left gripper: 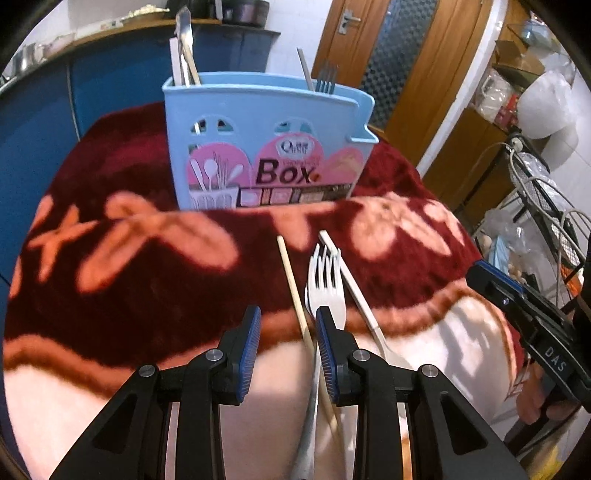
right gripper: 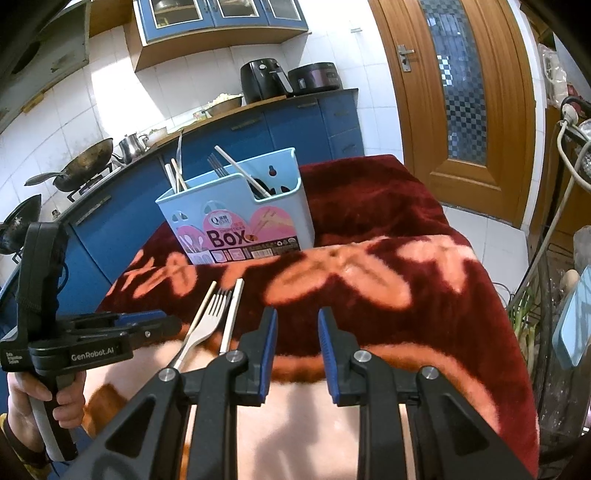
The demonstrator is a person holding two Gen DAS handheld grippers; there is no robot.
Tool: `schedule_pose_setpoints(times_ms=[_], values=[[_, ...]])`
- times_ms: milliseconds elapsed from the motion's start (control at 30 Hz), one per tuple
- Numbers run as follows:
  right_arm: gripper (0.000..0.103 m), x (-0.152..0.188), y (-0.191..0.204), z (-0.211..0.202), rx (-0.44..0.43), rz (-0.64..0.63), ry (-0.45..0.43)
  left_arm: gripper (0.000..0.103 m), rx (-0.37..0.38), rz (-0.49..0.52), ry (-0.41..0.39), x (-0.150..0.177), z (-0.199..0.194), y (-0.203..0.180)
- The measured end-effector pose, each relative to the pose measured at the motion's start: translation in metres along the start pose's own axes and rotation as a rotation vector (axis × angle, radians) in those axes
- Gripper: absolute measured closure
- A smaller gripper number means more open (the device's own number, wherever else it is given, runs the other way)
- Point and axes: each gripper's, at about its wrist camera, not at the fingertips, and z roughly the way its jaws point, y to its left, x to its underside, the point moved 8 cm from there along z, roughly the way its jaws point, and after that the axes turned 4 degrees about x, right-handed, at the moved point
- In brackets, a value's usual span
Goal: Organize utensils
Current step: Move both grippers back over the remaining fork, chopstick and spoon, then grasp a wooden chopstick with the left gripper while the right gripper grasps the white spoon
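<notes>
Left gripper (left gripper: 284, 347) is wide open and empty, with the fork (left gripper: 327, 291), chopstick (left gripper: 295, 291) and spoon (left gripper: 354, 284) bunched just off its right finger, so closing might snag two at once.

Ahead stood blue cabinets (right gripper: 295, 122) under a dark counter, backed by white wall tiles (right gripper: 110, 92). A wooden door (right gripper: 461, 92) with patterned glass rose to the right. Blue wall cupboards (right gripper: 221, 14) hung above. Daylight, perhaps from a window, dappled the red blanket (right gripper: 406, 240).

Surface: red floral blanket (right gripper: 388, 229).
On it: blue utensil box (right gripper: 236, 214); near its front, fork (right gripper: 212, 319), two chopsticks (right gripper: 232, 314).
</notes>
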Motion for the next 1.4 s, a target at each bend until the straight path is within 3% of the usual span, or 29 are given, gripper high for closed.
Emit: schedule_pose_setpoints(times_ms=[467, 633, 933, 1233, 1400], values=[[0.077, 0.005, 0.002, 0.003, -0.007, -0.004, 0.019, 0.072, -0.021, 0.015, 0.08, -0.003, 0.022, 0.001], [0.077, 0.005, 0.001, 0.003, -0.007, -0.003, 0.019, 0.084, -0.009, -0.017, 0.143, -0.009, 0.031, 0.003], [0.077, 0.01, 0.006, 0.008, -0.024, -0.01, 0.041, 0.095, -0.022, -0.013, 0.215, -0.017, 0.044, 0.001], [0.077, 0.014, 0.017, 0.015, -0.048, -0.039, 0.095, 0.096, 0.056, -0.127, 0.117, -0.014, 0.027, 0.016], [0.077, 0.019, 0.028, 0.023, -0.073, -0.052, 0.143, 0.099, 0.058, -0.167, 0.005, -0.025, 0.0, 0.037]])
